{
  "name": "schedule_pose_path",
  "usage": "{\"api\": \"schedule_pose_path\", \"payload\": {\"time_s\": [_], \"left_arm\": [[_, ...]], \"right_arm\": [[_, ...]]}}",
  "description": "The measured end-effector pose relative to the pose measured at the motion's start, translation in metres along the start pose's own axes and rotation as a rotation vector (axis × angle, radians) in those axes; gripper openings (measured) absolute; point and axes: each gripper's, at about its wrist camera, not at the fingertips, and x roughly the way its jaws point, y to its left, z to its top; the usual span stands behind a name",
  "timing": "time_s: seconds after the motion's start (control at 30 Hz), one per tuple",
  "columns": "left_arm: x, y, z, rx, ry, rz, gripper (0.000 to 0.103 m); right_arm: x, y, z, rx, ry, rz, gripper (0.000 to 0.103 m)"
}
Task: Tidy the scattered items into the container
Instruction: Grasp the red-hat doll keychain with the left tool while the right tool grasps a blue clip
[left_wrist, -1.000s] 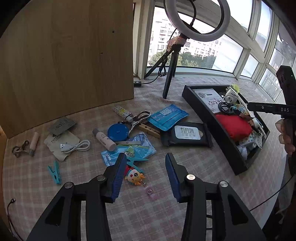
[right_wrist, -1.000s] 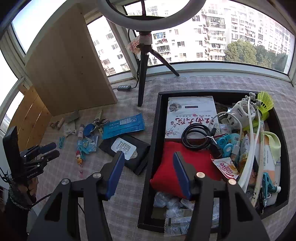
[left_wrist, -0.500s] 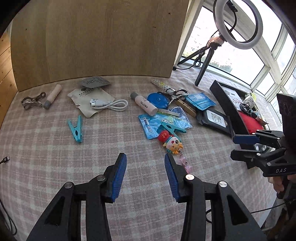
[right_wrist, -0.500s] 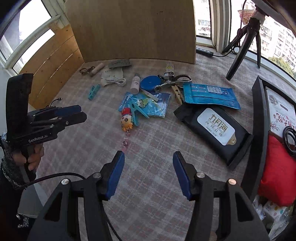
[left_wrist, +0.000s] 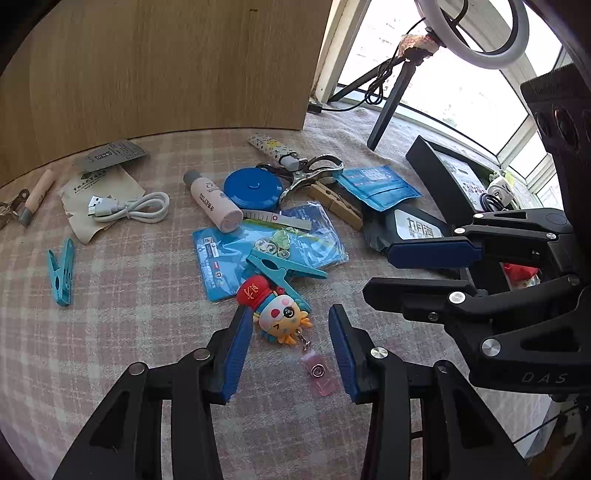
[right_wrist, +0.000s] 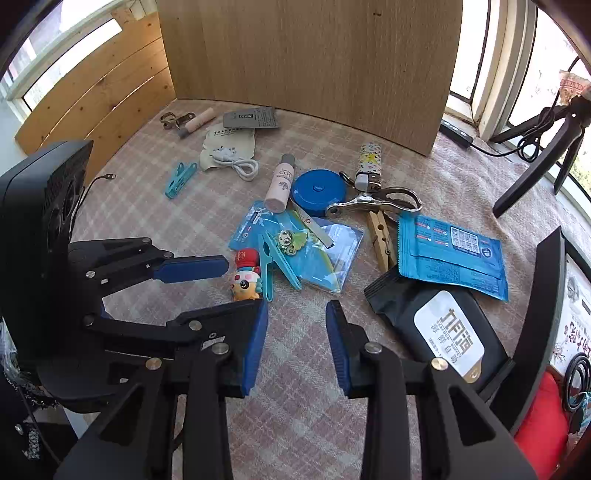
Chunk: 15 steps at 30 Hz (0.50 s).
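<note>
Both grippers are black with blue pads and silver screws: left gripper (left_wrist: 288, 347), right gripper (right_wrist: 297, 341) marked "DAS".

Pink plaid tablecloth (left_wrist: 110, 332), blue tape measure (left_wrist: 251, 188), black tray (right_wrist: 543, 295), teal clothespin (left_wrist: 61, 271).
</note>
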Motion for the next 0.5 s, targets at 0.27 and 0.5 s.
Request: {"api": "schedule_pose_path", "payload": {"time_s": [0.27, 0.5], "left_arm": [[-0.001, 0.024, -0.003, -0.043, 0.004, 0.016, 0.039], [0.002, 0.030, -0.002, -0.056, 0.019, -0.012, 0.038]], "right_arm": [[0.032, 0.012, 0.014, -0.084, 0.053, 0.003, 0.020], [0.048, 0.020, 0.020, -0.127, 0.080, -0.023, 0.019]]}}
